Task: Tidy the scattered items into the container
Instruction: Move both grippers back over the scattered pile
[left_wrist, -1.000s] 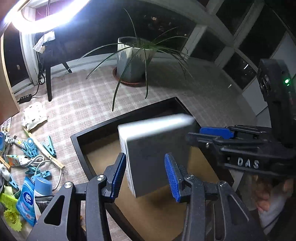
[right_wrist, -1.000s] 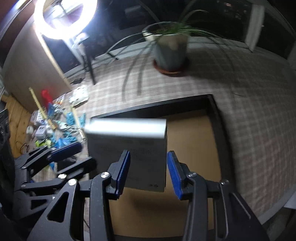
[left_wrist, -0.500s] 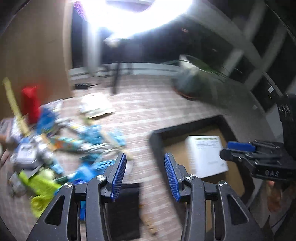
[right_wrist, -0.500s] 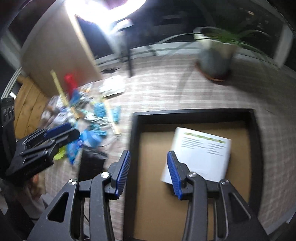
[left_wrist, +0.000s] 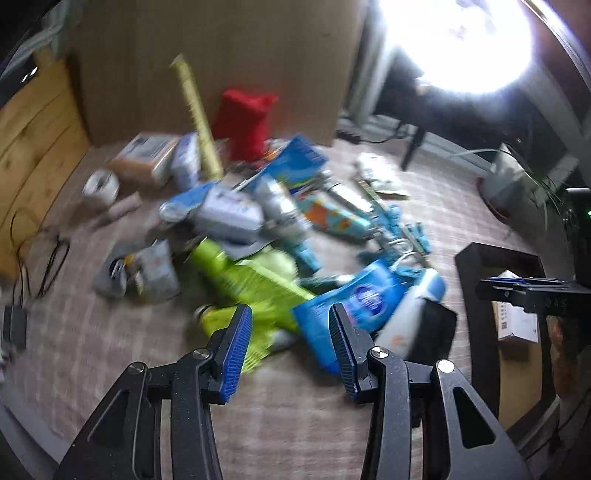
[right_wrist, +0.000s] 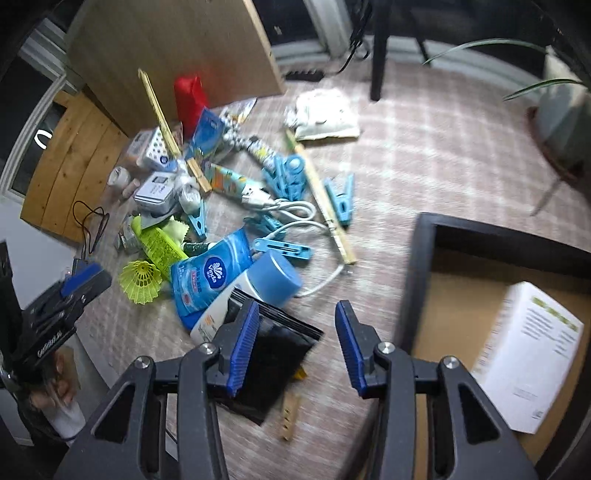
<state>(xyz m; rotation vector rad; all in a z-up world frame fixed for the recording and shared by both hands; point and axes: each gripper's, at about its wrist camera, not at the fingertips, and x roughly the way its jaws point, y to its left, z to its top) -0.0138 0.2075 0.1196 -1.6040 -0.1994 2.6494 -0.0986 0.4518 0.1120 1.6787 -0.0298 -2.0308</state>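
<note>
The black tray (right_wrist: 421, 258) with a brown floor holds a white box (right_wrist: 528, 365); the tray also shows at the right of the left wrist view (left_wrist: 476, 295). Scattered items lie on the checked cloth: a blue Vinda tissue pack (right_wrist: 210, 277), a white bottle with a blue cap (right_wrist: 269, 280), a black pouch (right_wrist: 277, 354), a green tube (right_wrist: 159, 247), a yellow shuttlecock (right_wrist: 142, 282), blue clothes pegs (right_wrist: 288, 177) and a white cable (right_wrist: 295, 214). My left gripper (left_wrist: 290, 343) is open and empty above the tissue pack (left_wrist: 354, 299). My right gripper (right_wrist: 295, 343) is open and empty above the pouch.
A red pouch (right_wrist: 190, 98), wooden sticks (right_wrist: 321, 199), small boxes (right_wrist: 155, 190) and a white packet (right_wrist: 325, 114) lie farther back. A cardboard panel (right_wrist: 166, 48) stands behind them. A potted plant (right_wrist: 561, 122) stands at the right. A ring light (left_wrist: 458, 40) glares in the left wrist view.
Both grippers let go of the white box, which now lies in the tray. Both have swung left from the tray toward the pile of scattered items.
</note>
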